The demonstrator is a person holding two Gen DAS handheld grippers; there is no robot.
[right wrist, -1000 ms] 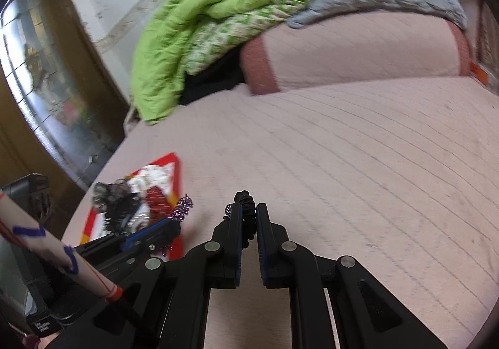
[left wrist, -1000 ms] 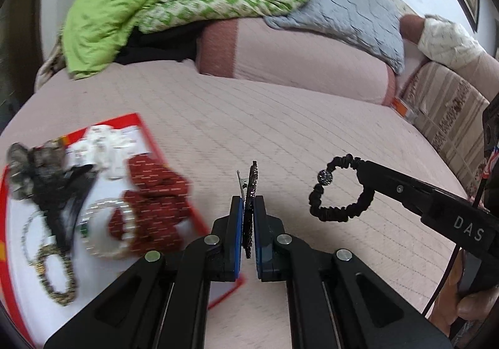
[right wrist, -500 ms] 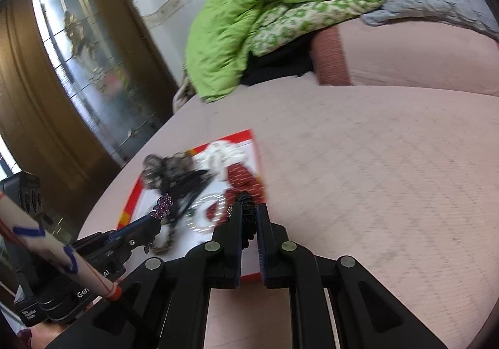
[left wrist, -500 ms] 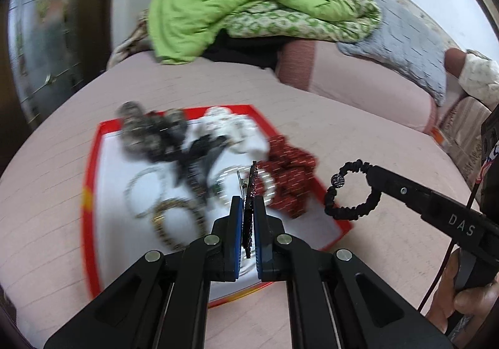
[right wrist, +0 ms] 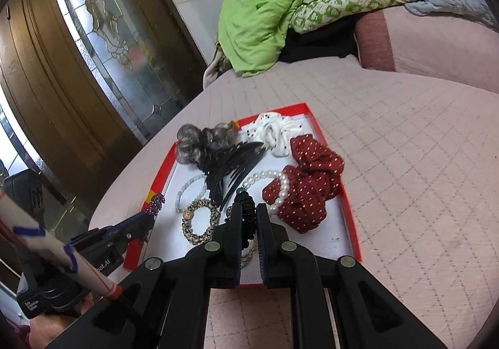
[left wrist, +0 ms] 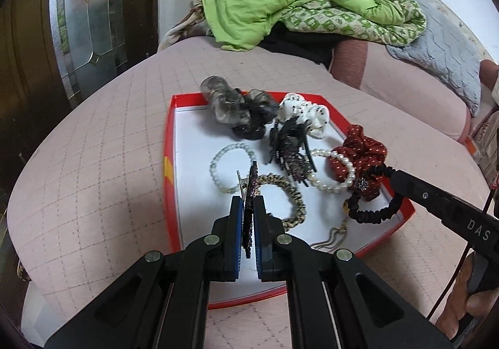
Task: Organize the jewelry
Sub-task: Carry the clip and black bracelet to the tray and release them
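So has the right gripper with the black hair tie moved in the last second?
Yes. The right gripper, shut on the black hair tie, has swung left from over bare bedspread to over the red tray.

Three scrunchies (right wrist: 307, 183), perhaps four bracelets (right wrist: 199, 221), one comb (right wrist: 235, 166), one tray (right wrist: 347, 208).
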